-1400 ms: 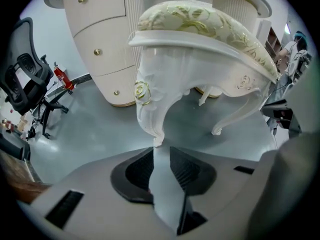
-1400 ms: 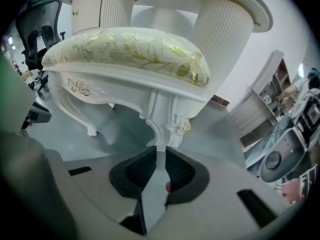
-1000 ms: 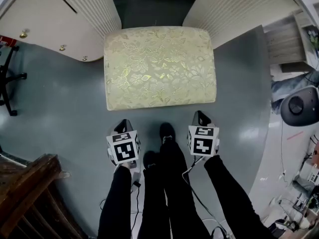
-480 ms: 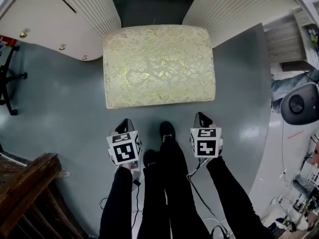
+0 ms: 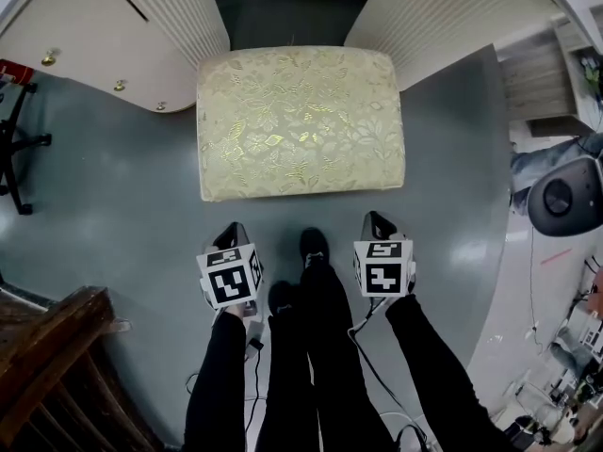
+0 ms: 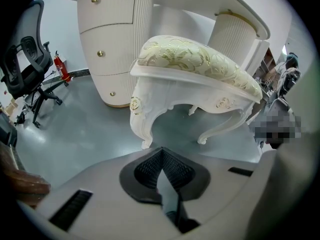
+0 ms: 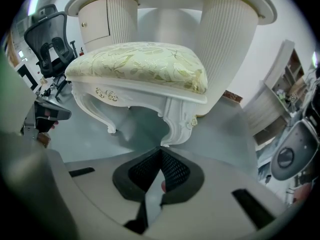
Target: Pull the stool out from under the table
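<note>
A white carved stool (image 5: 300,121) with a cream and gold floral cushion stands on the grey floor, its far edge at the kneehole of a white dressing table (image 5: 113,40). In the left gripper view the stool (image 6: 192,79) shows its curved legs, and the right gripper view has the stool (image 7: 140,69) close ahead. My left gripper (image 5: 234,235) hangs short of the stool's near left corner, shut and empty. My right gripper (image 5: 376,224) hangs short of the near right corner, also shut on nothing. Neither touches the stool.
The person's legs and shoes (image 5: 314,249) stand between the grippers. A black office chair (image 6: 27,69) and a red extinguisher (image 6: 64,69) are at the left. Dark wooden furniture (image 5: 52,365) sits near left. A round dark device (image 5: 563,196) and shelves (image 5: 546,83) stand right.
The stool has not visibly moved. Both grippers stay shut near its front edge, with only a slight drift of the view.
</note>
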